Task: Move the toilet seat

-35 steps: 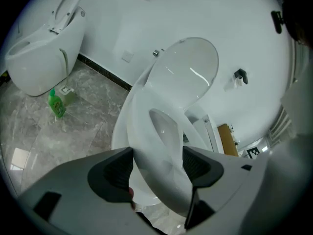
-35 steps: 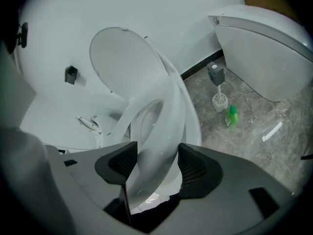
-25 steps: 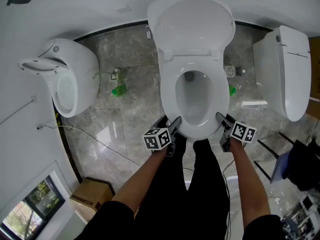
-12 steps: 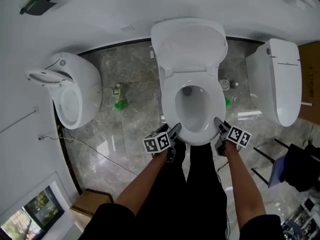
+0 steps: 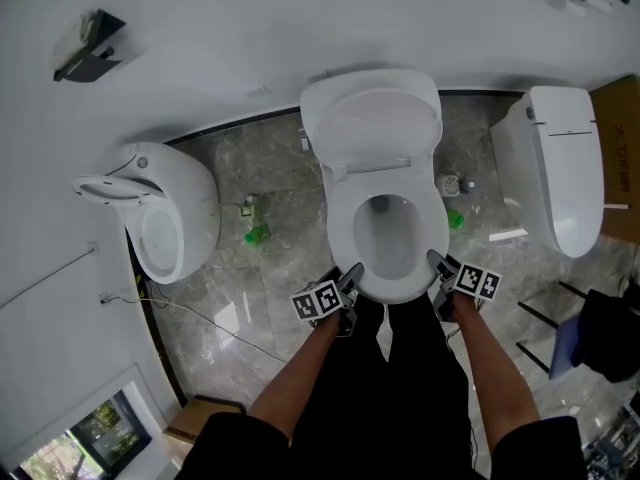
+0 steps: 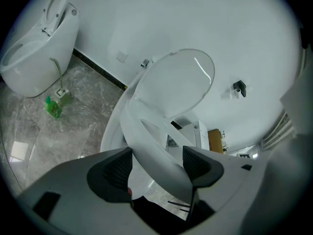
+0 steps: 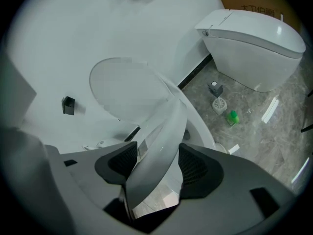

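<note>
White toilet seat (image 5: 390, 290) is clamped at its front by my left gripper (image 6: 156, 165) and right gripper (image 7: 154, 165); the grip seems shallow, so it could slip and slam

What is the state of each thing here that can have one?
white oval toilet lid: raised against wall.
white plastic toilet seat ring: gripped at front, seemingly lifted slightly.
left gripper: shut on the seat ring.
right gripper: shut on the seat ring.
white right-hand toilet: lid closed.
white left-hand toilet: lid up.
</note>
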A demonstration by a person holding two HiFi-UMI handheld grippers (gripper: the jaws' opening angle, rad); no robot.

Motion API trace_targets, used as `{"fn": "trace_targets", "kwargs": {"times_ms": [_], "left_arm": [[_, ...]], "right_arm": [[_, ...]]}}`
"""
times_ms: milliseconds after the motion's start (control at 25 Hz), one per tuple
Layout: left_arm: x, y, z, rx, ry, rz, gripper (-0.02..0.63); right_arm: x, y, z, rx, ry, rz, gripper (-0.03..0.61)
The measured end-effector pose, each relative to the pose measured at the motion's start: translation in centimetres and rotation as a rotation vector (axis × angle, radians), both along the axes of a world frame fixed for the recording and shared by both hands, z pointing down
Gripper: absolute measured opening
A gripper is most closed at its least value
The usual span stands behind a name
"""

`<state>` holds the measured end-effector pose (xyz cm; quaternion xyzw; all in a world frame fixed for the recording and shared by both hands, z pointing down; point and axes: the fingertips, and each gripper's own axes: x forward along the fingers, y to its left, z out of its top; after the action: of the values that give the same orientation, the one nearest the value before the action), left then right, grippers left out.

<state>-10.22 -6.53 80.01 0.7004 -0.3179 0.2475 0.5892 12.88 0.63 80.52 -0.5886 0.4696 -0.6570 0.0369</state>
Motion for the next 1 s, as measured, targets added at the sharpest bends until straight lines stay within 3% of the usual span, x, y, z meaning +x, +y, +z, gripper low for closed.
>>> {"fn": "trace_targets", "kwargs": {"times_ms": [160, 360, 560, 1000], "left_arm": [[0.5, -0.6, -0.5, -0.013, -0.02, 0.007, 0.324], [1.0, -1.9, -1.7, -0.018, -0.01, -0.043, 0.325], [1.3, -2.9, -2.7, -0.019, -0.006, -0.096, 0.325], [1.7, -5.9, -4.9, 0.01, 0.005, -0.276, 0.325]], "right_arm": [[0.3, -0.5, -0.4, -0.011, -0.03, -0.004, 0.278], [1.4, -1.6, -1.5, 0.016, -0.086, 0.113, 0.265], [1.8, -2.5, -2.4, 0.012, -0.12, 0.158, 0.262], [2.4, -5.2, -4.4, -0.005, -0.176, 0.119, 0.264]]}}
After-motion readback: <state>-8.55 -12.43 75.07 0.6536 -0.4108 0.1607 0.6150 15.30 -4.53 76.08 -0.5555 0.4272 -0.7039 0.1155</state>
